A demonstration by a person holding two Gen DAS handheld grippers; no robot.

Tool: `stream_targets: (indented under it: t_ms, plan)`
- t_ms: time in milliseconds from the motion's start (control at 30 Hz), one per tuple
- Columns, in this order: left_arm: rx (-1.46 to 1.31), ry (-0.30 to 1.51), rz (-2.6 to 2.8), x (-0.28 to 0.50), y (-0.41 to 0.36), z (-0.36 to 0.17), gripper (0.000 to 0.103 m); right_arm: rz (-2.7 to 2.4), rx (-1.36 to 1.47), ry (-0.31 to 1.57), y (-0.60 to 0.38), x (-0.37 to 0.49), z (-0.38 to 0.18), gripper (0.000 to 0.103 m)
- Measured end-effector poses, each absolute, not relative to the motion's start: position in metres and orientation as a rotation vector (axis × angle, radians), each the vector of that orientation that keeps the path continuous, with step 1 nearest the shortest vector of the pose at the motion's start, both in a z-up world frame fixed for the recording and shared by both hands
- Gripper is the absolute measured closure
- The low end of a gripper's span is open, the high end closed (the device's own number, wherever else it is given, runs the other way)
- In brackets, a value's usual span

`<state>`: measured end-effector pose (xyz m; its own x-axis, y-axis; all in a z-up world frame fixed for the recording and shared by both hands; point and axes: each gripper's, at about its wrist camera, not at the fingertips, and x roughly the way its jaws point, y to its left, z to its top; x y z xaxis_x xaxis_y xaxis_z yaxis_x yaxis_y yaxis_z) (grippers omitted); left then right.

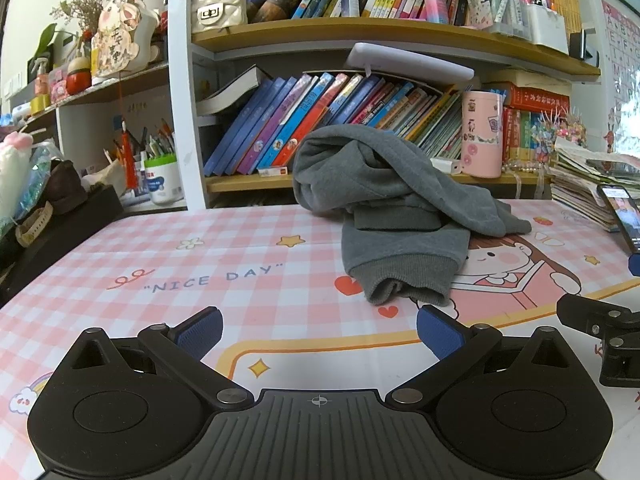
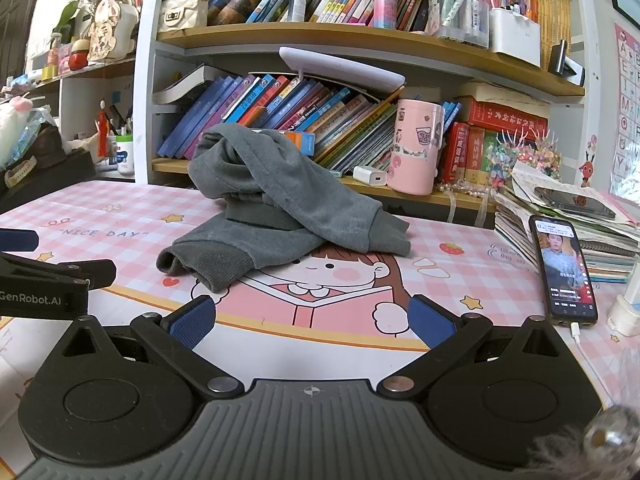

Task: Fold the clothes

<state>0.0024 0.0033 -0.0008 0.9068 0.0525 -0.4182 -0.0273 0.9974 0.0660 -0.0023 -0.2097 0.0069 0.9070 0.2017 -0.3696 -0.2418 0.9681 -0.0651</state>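
Note:
A grey sweatshirt (image 1: 396,208) lies in a crumpled heap on the pink checked table mat (image 1: 180,280), its ribbed cuff (image 1: 404,284) pointing toward me. In the right wrist view the same sweatshirt (image 2: 276,216) sits left of centre, ahead of the fingers. My left gripper (image 1: 319,334) stands open just short of the cuff, nothing between its blue pads (image 1: 200,332). My right gripper (image 2: 311,322) is open too, low over the mat (image 2: 460,280) and empty. Each gripper shows at the edge of the other's view: the right gripper (image 1: 608,332) and the left gripper (image 2: 48,280).
A bookshelf (image 1: 360,32) full of books rises right behind the table. A pink cup (image 2: 416,148) and a white charger (image 2: 370,176) stand on its lower board. A lit phone (image 2: 564,272) leans on a stack of books (image 2: 580,216) at the right. Clutter lines the left edge (image 1: 48,208).

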Motion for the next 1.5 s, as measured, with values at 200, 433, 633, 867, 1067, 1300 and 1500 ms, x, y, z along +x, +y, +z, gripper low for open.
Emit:
stream_targets:
  t_ms: [200, 433, 633, 867, 1067, 1300, 1500]
  plan:
    - [0.066, 0.433, 0.04, 0.002, 0.002, -0.001, 0.0, 0.234, -0.118, 0.366, -0.209, -0.004, 0.007, 0.0]
    - [0.065, 0.434, 0.041, 0.002, 0.002, -0.001, 0.0, 0.234, -0.11, 0.37, -0.21, -0.003, 0.007, 0.0]
    - [0.071, 0.432, 0.041, 0.002, 0.001, -0.001, 0.0, 0.238, -0.116, 0.368, -0.209, -0.003, 0.007, 0.0]
    - [0.068, 0.431, 0.035, 0.002, 0.001, 0.0, 0.0, 0.28, -0.113, 0.387, -0.208, 0.0, 0.006, 0.0]
    - [0.052, 0.441, 0.025, 0.004, 0.002, -0.001, 0.0, 0.299, -0.101, 0.42, -0.208, 0.004, 0.005, 0.0]
    - [0.035, 0.44, -0.055, 0.004, 0.003, -0.001, 0.0, 0.334, -0.085, 0.453, -0.21, 0.009, 0.004, 0.0]
    - [0.039, 0.383, -0.143, 0.012, 0.01, 0.007, 0.0, 0.376, -0.111, 0.441, -0.211, 0.019, 0.01, 0.0]
